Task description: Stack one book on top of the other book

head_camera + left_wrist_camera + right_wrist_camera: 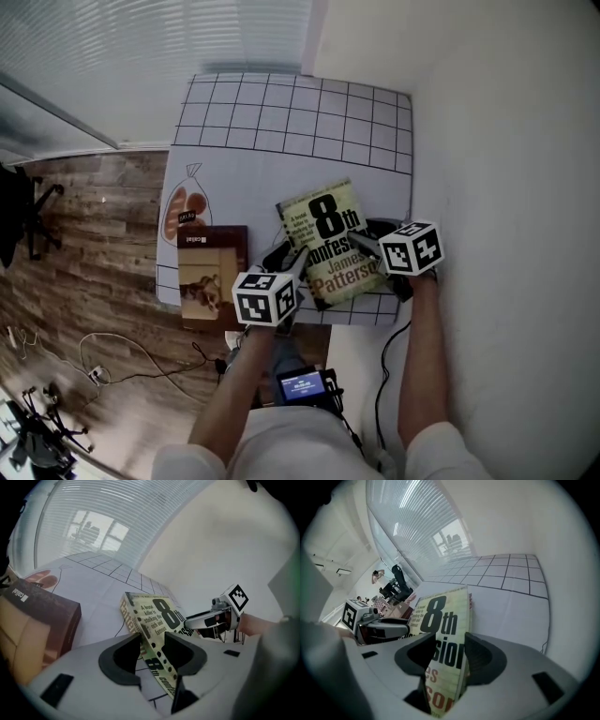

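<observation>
A yellow-green paperback (328, 239) with a big "8th" on its cover lies at the near edge of the white gridded mat (281, 122). A brown book (214, 272) lies flat to its left. My left gripper (295, 260) grips the paperback's left edge. In the left gripper view that gripper (152, 649) has the paperback (157, 616) wedged between its jaws. My right gripper (364, 246) holds the book's right edge. The right gripper view shows that gripper (443, 651) with the paperback (440, 620) between its jaws, and the book looks tilted up.
A bread-bag picture (186, 211) is printed on the mat behind the brown book (33, 620). A pale wall runs close along the right. Wooden floor with cables (112, 356) lies to the left and below. A small screen (305, 384) sits at the person's waist.
</observation>
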`<action>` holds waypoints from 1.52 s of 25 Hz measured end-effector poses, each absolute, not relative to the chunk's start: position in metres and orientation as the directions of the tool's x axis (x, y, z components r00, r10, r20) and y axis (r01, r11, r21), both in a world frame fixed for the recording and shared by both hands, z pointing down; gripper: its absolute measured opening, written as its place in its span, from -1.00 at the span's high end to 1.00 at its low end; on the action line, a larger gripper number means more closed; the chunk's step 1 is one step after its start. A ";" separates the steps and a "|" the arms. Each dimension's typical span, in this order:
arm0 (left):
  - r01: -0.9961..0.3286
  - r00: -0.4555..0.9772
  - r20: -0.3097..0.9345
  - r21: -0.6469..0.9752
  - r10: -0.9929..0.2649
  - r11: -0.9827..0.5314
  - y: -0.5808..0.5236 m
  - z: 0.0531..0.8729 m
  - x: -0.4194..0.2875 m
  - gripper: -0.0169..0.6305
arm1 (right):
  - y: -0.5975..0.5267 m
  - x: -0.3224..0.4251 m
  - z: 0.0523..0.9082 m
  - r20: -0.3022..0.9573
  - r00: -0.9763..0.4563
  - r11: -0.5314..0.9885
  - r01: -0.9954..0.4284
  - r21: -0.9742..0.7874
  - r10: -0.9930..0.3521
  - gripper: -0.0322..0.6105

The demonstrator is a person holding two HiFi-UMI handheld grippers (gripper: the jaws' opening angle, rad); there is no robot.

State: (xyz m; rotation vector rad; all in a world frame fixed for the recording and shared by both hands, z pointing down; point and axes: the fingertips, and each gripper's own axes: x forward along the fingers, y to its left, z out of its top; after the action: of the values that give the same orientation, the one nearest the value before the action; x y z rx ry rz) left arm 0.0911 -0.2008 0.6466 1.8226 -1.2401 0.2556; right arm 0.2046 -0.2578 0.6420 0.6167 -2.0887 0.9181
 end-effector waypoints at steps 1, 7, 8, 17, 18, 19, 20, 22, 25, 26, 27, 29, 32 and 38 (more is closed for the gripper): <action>-0.829 0.477 0.598 0.550 -0.644 -0.104 -0.200 0.646 0.090 0.42 | -0.257 0.204 0.640 0.794 -0.594 0.627 -0.670 -0.398 -0.130 0.28; -0.837 0.471 0.605 0.535 -0.642 -0.111 -0.193 0.638 0.082 0.43 | -0.245 0.198 0.630 0.790 -0.592 0.629 -0.678 -0.380 -0.161 0.33; -0.840 0.469 0.606 0.531 -0.643 -0.112 -0.192 0.636 0.080 0.43 | -0.243 0.198 0.628 0.787 -0.593 0.629 -0.679 -0.378 -0.167 0.33; -0.859 0.450 0.609 0.495 -0.653 -0.130 -0.181 0.620 0.069 0.45 | -0.222 0.193 0.611 0.757 -0.613 0.626 -0.687 -0.369 -0.227 0.39; -0.860 0.449 0.609 0.492 -0.654 -0.132 -0.180 0.618 0.068 0.45 | -0.220 0.192 0.609 0.753 -0.615 0.626 -0.688 -0.367 -0.234 0.40; -0.861 0.448 0.608 0.489 -0.655 -0.135 -0.178 0.616 0.067 0.45 | -0.218 0.192 0.607 0.750 -0.617 0.626 -0.689 -0.367 -0.240 0.41; -0.862 0.448 0.608 0.487 -0.655 -0.138 -0.176 0.614 0.067 0.45 | -0.216 0.192 0.605 0.746 -0.619 0.624 -0.690 -0.367 -0.246 0.41; -0.865 0.448 0.607 0.481 -0.656 -0.145 -0.172 0.609 0.066 0.47 | -0.211 0.192 0.601 0.738 -0.623 0.616 -0.695 -0.372 -0.258 0.43; -0.867 0.448 0.606 0.472 -0.657 -0.156 -0.167 0.601 0.064 0.48 | -0.205 0.192 0.591 0.724 -0.631 0.605 -0.701 -0.378 -0.279 0.46; -0.868 0.449 0.607 0.471 -0.656 -0.158 -0.166 0.599 0.063 0.48 | -0.203 0.191 0.588 0.718 -0.634 0.602 -0.703 -0.380 -0.287 0.47; -0.868 0.449 0.608 0.470 -0.655 -0.159 -0.165 0.597 0.062 0.49 | -0.202 0.190 0.585 0.713 -0.636 0.600 -0.704 -0.381 -0.294 0.47; -0.869 0.448 0.611 0.469 -0.653 -0.157 -0.161 0.595 0.060 0.49 | -0.197 0.189 0.581 0.710 -0.637 0.599 -0.705 -0.378 -0.301 0.49; -0.870 0.447 0.613 0.468 -0.652 -0.156 -0.158 0.590 0.057 0.51 | -0.192 0.188 0.578 0.715 -0.629 0.607 -0.707 -0.363 -0.305 0.50; -0.871 0.446 0.612 0.465 -0.653 -0.159 -0.154 0.579 0.052 0.56 | -0.184 0.186 0.572 0.712 -0.627 0.608 -0.710 -0.355 -0.317 0.51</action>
State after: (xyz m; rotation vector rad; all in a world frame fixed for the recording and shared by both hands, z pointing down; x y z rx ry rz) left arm 0.0519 -0.1542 0.5792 1.8928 -1.2848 0.3424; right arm 0.1863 -0.1843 0.5719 0.8065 -2.2303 0.8505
